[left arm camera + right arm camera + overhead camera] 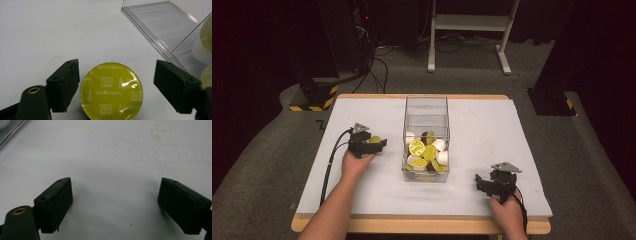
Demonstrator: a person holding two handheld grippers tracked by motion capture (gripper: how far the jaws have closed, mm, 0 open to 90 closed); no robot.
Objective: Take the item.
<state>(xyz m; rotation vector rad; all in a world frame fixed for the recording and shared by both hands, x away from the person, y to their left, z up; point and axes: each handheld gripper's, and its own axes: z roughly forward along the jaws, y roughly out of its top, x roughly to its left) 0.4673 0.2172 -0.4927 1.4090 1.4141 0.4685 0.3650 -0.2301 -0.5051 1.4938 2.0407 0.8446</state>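
Observation:
A yellow-lidded coffee capsule [111,92] printed "Cappuccino" lies on the white table between the jaws of my left gripper [117,77]. The jaws stand open: the capsule is close to the left pad [65,82] and there is a gap to the right one. From above, the capsule [375,139] shows at the left gripper [378,144], left of a clear plastic box [426,112]. The box holds several yellow, white and brown capsules [427,152] at its near end. My right gripper [115,200] hovers open over bare table, and in the high view the right gripper [484,184] is near the front right.
The white table top [482,125] sits on a wooden board. The box's clear wall [160,27] is to the right of the left gripper. Beyond the table's far edge are a white desk frame [472,30] and cables on the floor.

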